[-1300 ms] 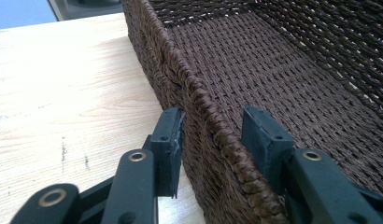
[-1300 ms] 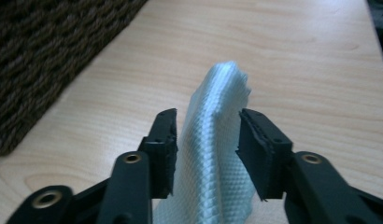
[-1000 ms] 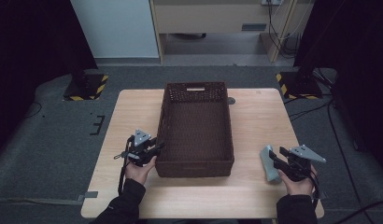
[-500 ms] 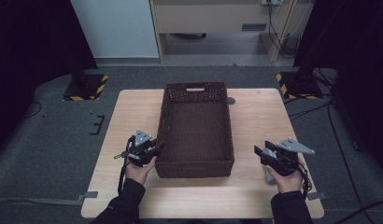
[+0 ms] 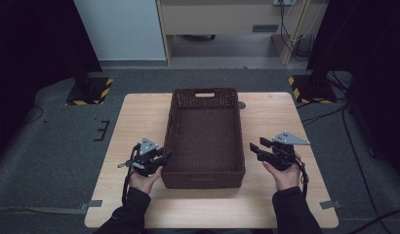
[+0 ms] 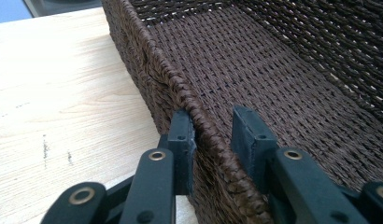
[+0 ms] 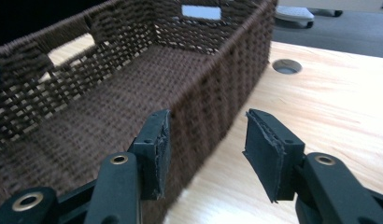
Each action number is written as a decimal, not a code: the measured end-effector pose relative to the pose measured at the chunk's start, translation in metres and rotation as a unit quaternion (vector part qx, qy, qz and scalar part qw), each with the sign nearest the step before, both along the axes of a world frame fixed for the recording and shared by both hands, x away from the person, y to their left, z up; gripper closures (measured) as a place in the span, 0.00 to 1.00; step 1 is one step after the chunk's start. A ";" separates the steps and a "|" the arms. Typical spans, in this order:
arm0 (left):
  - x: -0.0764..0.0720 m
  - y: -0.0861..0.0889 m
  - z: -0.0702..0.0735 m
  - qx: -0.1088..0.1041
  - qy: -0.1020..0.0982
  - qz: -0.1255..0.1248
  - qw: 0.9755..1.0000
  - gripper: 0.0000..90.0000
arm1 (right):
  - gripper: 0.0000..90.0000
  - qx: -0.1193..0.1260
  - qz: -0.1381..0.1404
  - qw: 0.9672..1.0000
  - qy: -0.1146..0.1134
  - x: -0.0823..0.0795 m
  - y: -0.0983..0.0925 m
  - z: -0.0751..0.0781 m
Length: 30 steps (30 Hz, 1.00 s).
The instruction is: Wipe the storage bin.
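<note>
Basket (image 5: pixel 205 136) sits mid-bench (image 5: pixel 139 117). Your left gripper (image 6: pixel 213 135) already has its fingers pinching the left rim. Your right gripper (image 7: pixel 206 154) hovers with fingers spread, just short of the right wall: that grip and the lift remain.

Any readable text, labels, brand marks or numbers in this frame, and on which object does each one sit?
None can be read.
Woven basket: no label or tag shows on its rim or walls.
Wooden table: bare wood, no print.
Left gripper and right gripper: black jaws with brass rivets, no markings.
Yellow-and-black hazard stripes on the floor stands: a pattern, not lettering.
</note>
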State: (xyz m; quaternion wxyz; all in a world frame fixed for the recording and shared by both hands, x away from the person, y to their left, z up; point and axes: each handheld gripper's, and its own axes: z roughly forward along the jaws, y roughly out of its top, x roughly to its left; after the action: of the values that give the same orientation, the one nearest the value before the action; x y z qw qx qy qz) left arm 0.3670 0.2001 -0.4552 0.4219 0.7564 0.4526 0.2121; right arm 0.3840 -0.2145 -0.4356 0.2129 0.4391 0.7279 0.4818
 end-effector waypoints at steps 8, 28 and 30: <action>-0.002 -0.004 0.000 -0.002 -0.001 -0.012 1.000 0.76 | 0.56 0.004 0.018 1.000 -0.002 0.019 0.021 0.004; -0.009 0.002 0.003 -0.015 -0.017 -0.009 1.000 0.58 | 0.63 -0.022 0.006 0.999 0.034 0.031 0.035 -0.017; -0.013 0.002 0.006 -0.006 -0.017 -0.018 1.000 0.64 | 0.63 -0.028 0.005 0.999 0.033 0.029 0.036 -0.016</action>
State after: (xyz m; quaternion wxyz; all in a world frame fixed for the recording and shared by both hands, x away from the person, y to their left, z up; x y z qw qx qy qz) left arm 0.3537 0.2019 -0.4490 0.4378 0.7580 0.4329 0.2151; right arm 0.4135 -0.1784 -0.4518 0.1986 0.4448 0.7497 0.4479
